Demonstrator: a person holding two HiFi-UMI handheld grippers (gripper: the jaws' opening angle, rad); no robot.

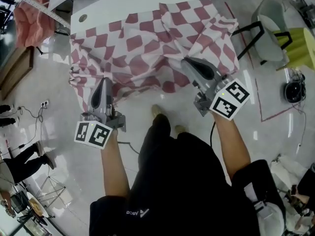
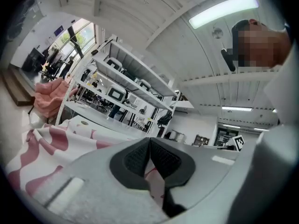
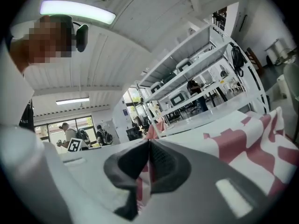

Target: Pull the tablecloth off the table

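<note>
Left gripper (image 2: 149,143): jaws closed together, a fold of the red-and-white checked tablecloth (image 1: 147,48) pinched between the dark ribbed pads (image 2: 135,160). Cloth shows in the slot just behind the tips.

Right gripper (image 3: 148,146): same state, jaws closed on a cloth fold that hangs out below its pads.

Head view: both grippers are held out in front of the person, side by side and well apart, each gripping the near hem. The cloth between the two sets of fingertips sags in a bunched dip. Beyond the fingertips it runs up in creases onto the table (image 1: 128,4). Directly below the fingers is the pale glossy floor (image 1: 59,82).

The far part of the white tabletop is bare, with the cloth's far edge rumpled across it. How much cloth is lying flat on the top is hard to tell, probably about half.

Farther off, past the left fingertips, stands a white shelving rack (image 2: 126,87).
</note>
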